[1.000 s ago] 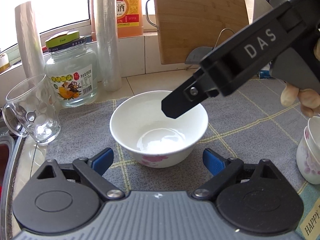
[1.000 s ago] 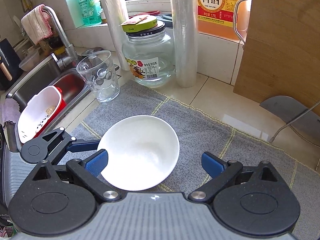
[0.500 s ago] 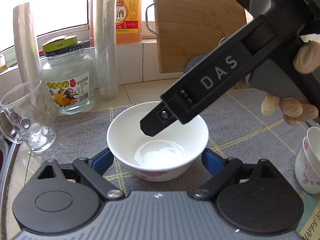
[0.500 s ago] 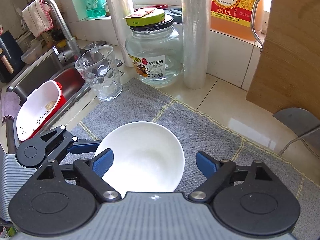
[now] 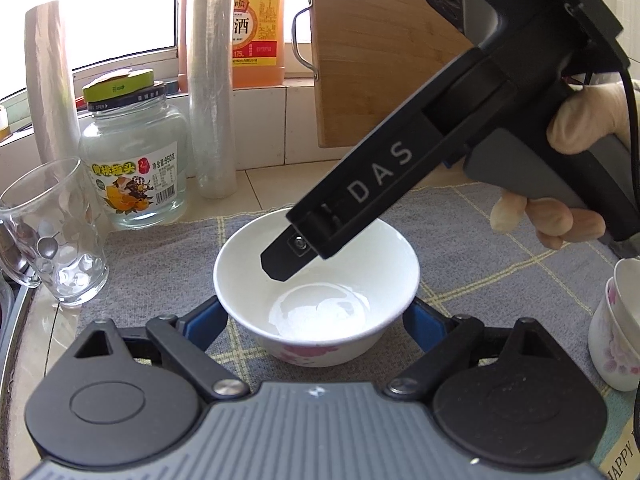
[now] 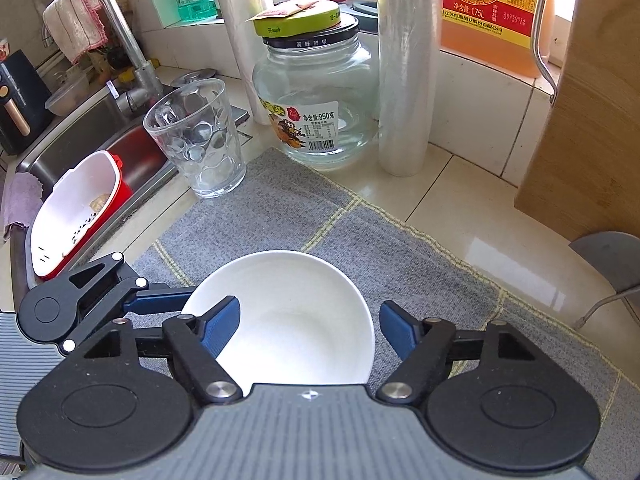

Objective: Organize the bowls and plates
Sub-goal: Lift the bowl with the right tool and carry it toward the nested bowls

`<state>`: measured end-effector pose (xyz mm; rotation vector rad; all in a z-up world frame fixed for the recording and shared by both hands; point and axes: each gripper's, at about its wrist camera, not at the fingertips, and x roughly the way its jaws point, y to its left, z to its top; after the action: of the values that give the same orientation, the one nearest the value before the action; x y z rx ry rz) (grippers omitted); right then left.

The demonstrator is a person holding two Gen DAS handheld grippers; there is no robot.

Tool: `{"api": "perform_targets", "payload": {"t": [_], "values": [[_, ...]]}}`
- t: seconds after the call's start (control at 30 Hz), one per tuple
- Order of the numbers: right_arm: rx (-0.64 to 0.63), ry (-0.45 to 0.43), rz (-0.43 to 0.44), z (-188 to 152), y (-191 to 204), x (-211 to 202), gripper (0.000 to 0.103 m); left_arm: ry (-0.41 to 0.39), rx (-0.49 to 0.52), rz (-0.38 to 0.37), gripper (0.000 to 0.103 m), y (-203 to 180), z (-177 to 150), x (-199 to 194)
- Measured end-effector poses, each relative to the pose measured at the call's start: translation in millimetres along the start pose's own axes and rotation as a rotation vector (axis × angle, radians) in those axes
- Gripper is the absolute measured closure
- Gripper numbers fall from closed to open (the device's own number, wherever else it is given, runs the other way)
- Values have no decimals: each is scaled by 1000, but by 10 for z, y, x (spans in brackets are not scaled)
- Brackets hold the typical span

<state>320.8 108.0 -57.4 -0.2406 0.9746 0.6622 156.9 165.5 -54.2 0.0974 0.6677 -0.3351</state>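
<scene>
A white bowl (image 5: 316, 284) sits low in the middle of the frame on a grey checked mat (image 6: 360, 232) spread over a tiled counter (image 6: 460, 196). The left gripper (image 5: 316, 320) brackets it, blue pads at its sides, contact unclear. The right gripper (image 6: 310, 326), jaws just closing, has one finger inside the rim and one outside, not yet pinching. A sink (image 6: 92, 136) lies at left; a glass (image 6: 200, 140) and a jar (image 6: 316, 100) stand behind.

My left gripper (image 5: 316, 320) has the white bowl (image 5: 320, 280) filling the gap between its fingers, and the right gripper (image 6: 310, 320) slants down over that bowl from the upper right, blocking the way above. The glass (image 5: 52, 236), jar (image 5: 134, 164) and film roll (image 5: 210, 80) crowd the left and upper left. Bare grey mat (image 6: 420, 264) lies open at centre right of the right wrist view.
</scene>
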Motion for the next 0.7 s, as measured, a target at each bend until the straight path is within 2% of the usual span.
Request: {"api": "perform_targets", "payload": {"t": [0.23,0.7], "values": [[0,4,24,13,-6,35,27,1,1,-4,9,11,13,17],[37,10,64,-27,17,-111,27,12,33,-35,9,-13,-27,-83]]}}
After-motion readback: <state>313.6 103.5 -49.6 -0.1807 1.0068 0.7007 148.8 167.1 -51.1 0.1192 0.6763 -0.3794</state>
